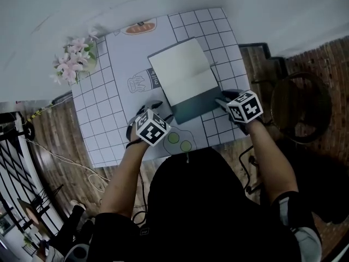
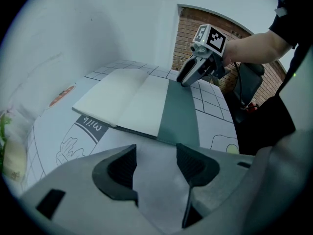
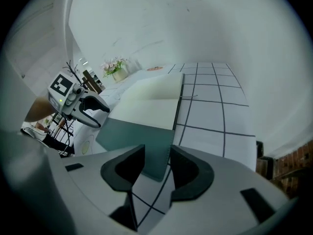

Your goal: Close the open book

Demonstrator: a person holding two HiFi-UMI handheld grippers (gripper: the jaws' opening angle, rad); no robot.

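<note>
The open book lies on the checked table (image 1: 98, 135), with white pages (image 1: 182, 72) toward the wall and a dark green cover (image 1: 197, 107) spread flat toward me. My right gripper (image 1: 221, 98) stands at the cover's right corner; in the right gripper view its jaws (image 3: 157, 168) are open, and the corner of the green cover (image 3: 134, 138) shows in the gap without the pads pressing on it. My left gripper (image 1: 159, 111) hovers just left of the cover's near edge, open and with nothing in it (image 2: 156, 165). The left gripper view shows the pages (image 2: 127, 99) and cover (image 2: 178, 114) ahead.
A vase of pink flowers (image 1: 73, 61) stands at the table's far left corner. The cloth carries printed pictures of a milk carton (image 1: 143, 81) and bread (image 1: 139, 27). A white wall runs close behind the table. A dark round seat (image 1: 300, 113) stands right of the table.
</note>
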